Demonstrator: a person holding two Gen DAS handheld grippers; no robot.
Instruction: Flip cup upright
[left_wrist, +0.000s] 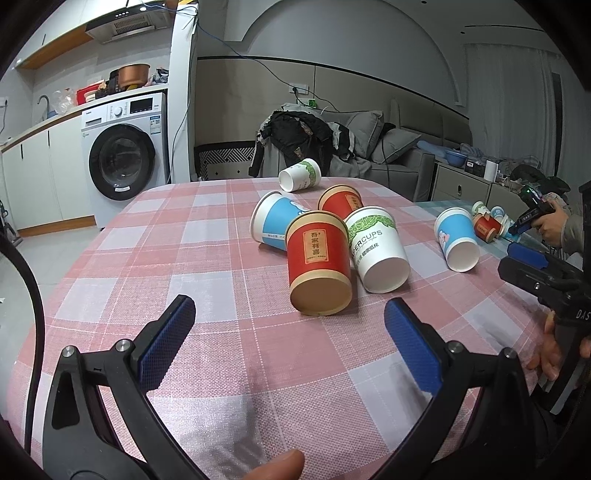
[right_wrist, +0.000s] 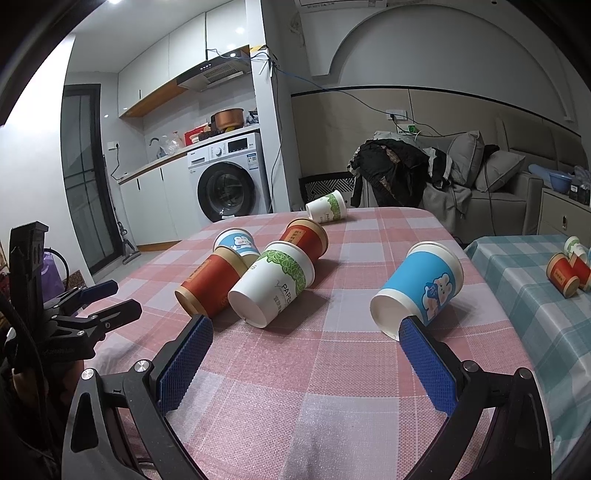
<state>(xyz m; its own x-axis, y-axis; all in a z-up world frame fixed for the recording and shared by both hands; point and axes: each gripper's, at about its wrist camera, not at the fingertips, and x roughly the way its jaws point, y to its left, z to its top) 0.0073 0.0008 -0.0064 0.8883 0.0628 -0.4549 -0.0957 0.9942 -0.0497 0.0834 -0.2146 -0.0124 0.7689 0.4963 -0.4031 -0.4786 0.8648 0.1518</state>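
Right wrist view: blue cup (right_wrist: 419, 288) on its side, right gripper (right_wrist: 306, 363) spread.

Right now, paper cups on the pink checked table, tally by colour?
Red paper cups with tan rims: 2
Blue paper cups with a cartoon print: 2
White paper cups with a green leaf band: 2
Total: 6, all lying on their sides.

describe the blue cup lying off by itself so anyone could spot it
On the pink checked table, look right of the central cluster of tipped cups. The blue rabbit cup lies alone on its side near the right gripper; the other blue cup is wedged into the cluster.
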